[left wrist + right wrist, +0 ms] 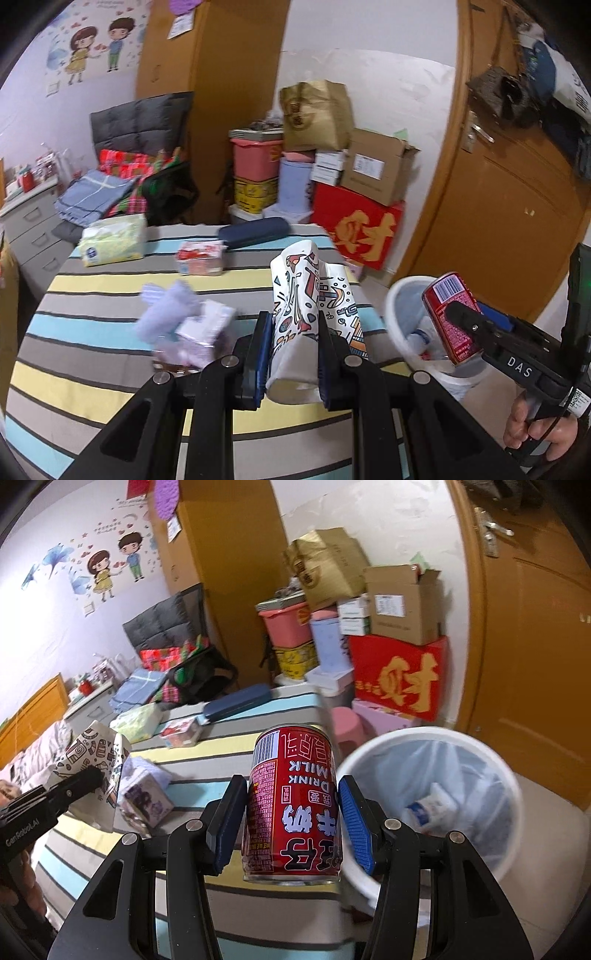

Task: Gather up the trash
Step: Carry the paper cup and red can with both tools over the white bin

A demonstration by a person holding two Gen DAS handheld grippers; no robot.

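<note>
My left gripper (293,325) is shut on a crushed paper cup (310,295) with a colourful doodle print, held above the striped table (110,369). In the right wrist view the same cup (96,753) shows at the left in the left gripper (86,775). My right gripper (291,805) is shut on a red milk-drink can (291,805), held upside down near the rim of a white trash bin (436,797) with a clear liner and some trash inside. From the left wrist view, the can (452,317) and right gripper (458,314) hang over the bin (417,332).
On the table lie a tissue box with purple tissue (184,321), a small red-and-white pack (201,256), a green tissue pack (112,240) and a dark blue case (255,230). Stacked boxes (362,184) and tubs stand behind. A wooden door (517,206) is at the right.
</note>
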